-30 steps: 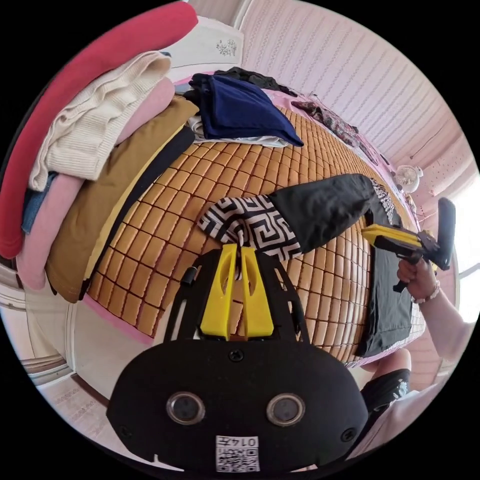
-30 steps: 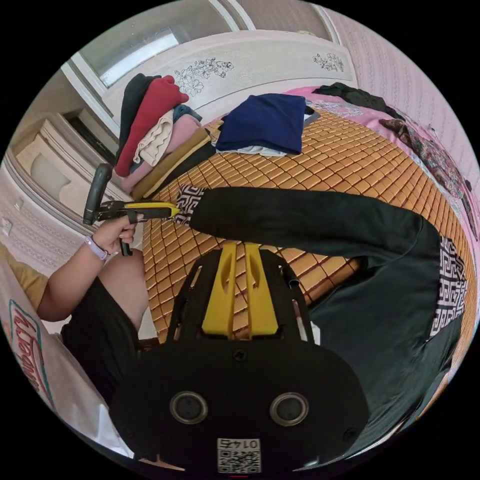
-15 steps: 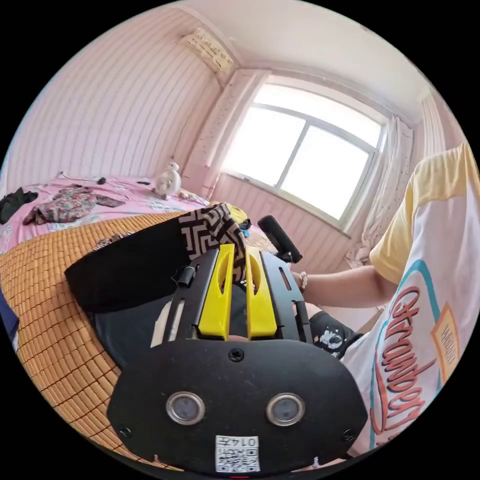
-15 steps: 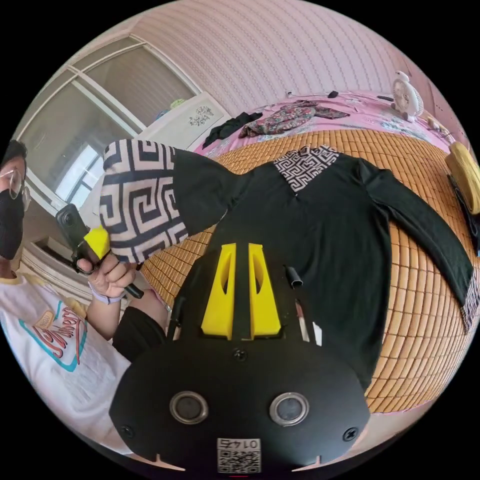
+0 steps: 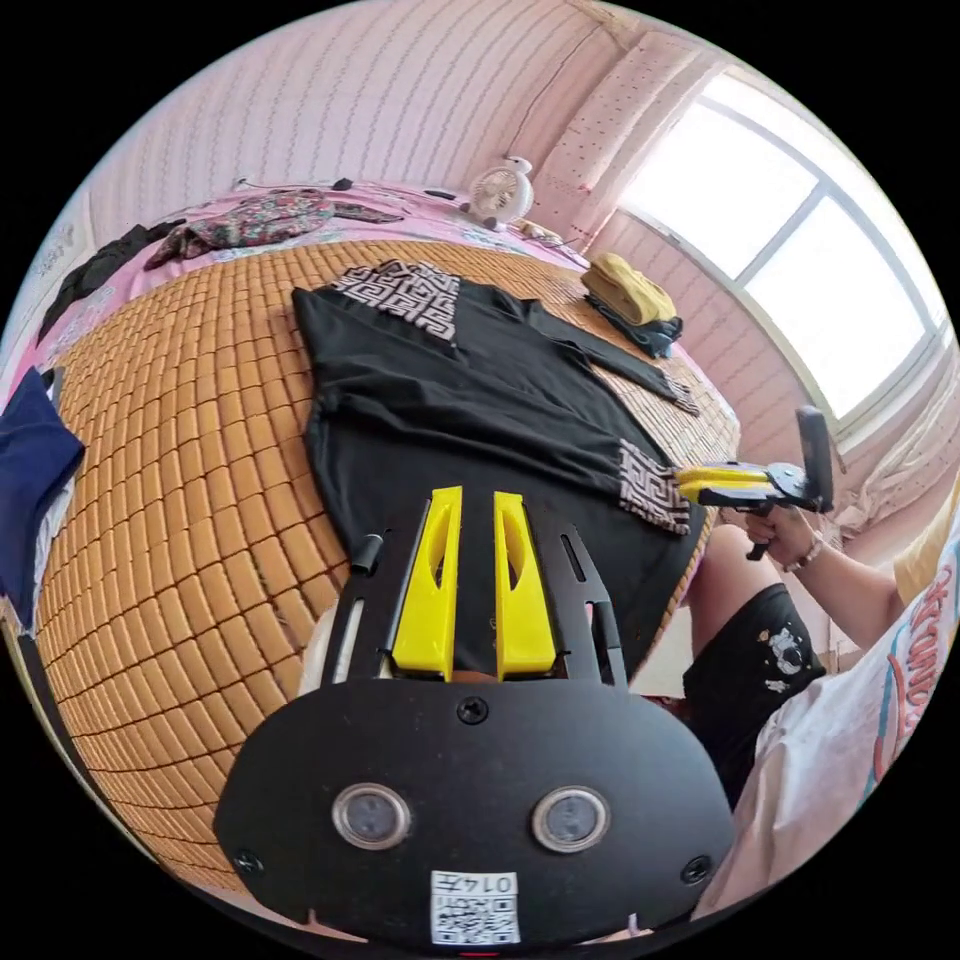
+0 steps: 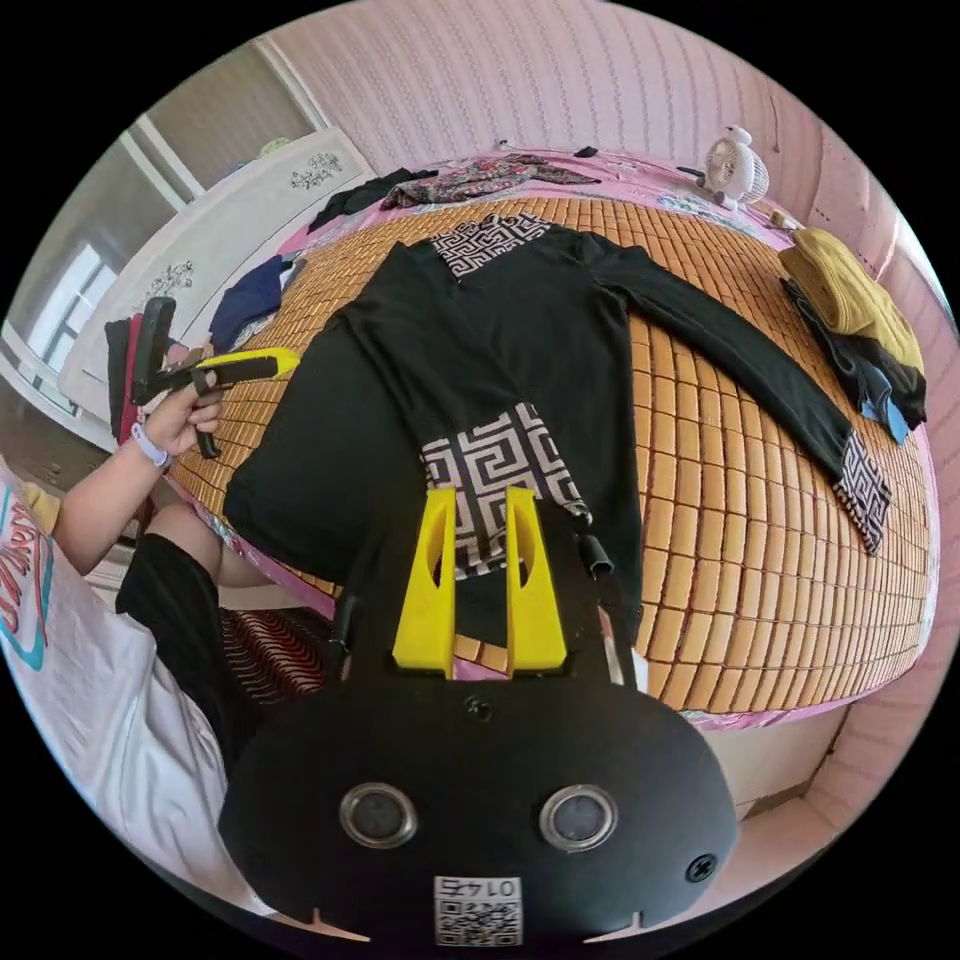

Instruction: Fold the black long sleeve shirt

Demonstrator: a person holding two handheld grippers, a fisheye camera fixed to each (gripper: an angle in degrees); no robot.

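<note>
In your left gripper view, the left gripper (image 5: 470,510) no longer grips the patterned cuff (image 5: 652,485). Its jaws now stand apart and empty above the black long sleeve shirt (image 5: 440,400) on the bamboo mat (image 5: 170,480). In your right gripper view, that sleeve now lies folded across the body — the right gripper (image 6: 478,505) hovers released over the cuff, the other sleeve (image 6: 740,360) still spread.

The black long sleeve shirt (image 6: 520,330) has its near hem hidden behind the right gripper (image 6: 478,500), whose body covers the bamboo mat (image 6: 720,520) edge below it. The folded-in sleeve cuff (image 6: 495,465) is partly masked by the yellow jaws (contact cannot be judged). Beside the shirt, the navy garment (image 5: 35,480) is cut off by the left gripper view's rim.
</note>
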